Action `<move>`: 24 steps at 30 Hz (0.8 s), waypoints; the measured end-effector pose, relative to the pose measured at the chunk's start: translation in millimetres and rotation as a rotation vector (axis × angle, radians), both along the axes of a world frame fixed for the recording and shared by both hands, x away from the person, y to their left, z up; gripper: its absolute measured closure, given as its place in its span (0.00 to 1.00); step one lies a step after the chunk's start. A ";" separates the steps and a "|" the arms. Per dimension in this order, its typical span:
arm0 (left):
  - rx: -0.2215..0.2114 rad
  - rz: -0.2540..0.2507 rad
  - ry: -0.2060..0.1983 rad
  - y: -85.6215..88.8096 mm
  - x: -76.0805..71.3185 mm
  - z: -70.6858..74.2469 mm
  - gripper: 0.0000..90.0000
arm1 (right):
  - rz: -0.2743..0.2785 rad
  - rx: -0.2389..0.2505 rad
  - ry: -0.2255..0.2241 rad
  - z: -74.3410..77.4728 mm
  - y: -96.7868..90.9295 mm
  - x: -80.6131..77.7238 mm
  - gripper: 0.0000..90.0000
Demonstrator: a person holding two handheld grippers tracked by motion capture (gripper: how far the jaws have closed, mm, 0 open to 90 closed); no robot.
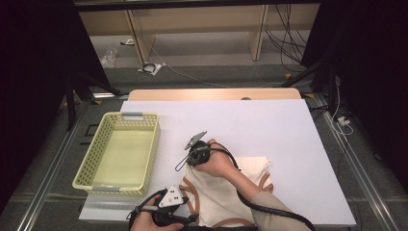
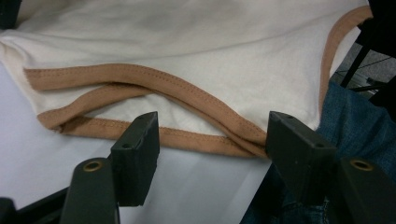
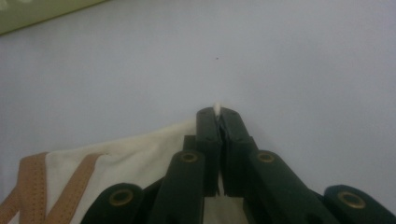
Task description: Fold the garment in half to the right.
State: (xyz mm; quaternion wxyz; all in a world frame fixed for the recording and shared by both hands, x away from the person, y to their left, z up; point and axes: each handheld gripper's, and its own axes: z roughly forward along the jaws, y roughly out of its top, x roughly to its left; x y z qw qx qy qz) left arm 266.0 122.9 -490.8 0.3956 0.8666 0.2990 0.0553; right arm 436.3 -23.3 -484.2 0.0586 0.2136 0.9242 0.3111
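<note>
The right gripper [image 3: 218, 113] was clenched on a corner of the cream garment [image 3: 140, 154], a sliver of the white cloth poking out between its closed tips. In the high view this gripper [image 1: 192, 153] sat at the far left corner of the garment [image 1: 219, 195], pointing toward the yellow basket [image 1: 144, 159].

The left gripper [image 2: 212, 135] stood released, its jaws wide apart and low over the near edge of the garment [image 2: 187, 46]. The brown trim [image 2: 154, 74] ran in curved bands between the two jaws, and the right-hand jaw touched the trim where two bands met; nothing was pinched. Blue denim [image 2: 355, 116] showed beside that jaw.

The garment lay flat on the white table [image 1: 269, 125], near its front edge, just right of the basket. The left gripper [image 1: 185, 211] hovered at the garment's near left corner.
</note>
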 end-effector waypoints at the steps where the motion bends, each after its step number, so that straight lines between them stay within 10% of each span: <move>1: -0.001 -0.002 -0.001 -0.9 -0.5 -0.1 0.38 | 0.002 -0.008 -0.002 0.5 0.7 -0.2 0.98; 8: 0.018 -0.040 -0.077 -10.9 -7.6 2.5 0.38 | -0.004 -0.009 0.016 1.0 0.9 0.9 0.98; 17: -0.045 -0.026 -0.079 -8.7 -8.8 10.4 0.39 | -0.007 -0.004 0.019 0.7 0.5 1.3 0.98; 24: 0.052 -0.015 -0.049 -14.3 -10.9 1.7 0.44 | -0.002 -0.011 0.014 1.2 1.2 1.2 0.98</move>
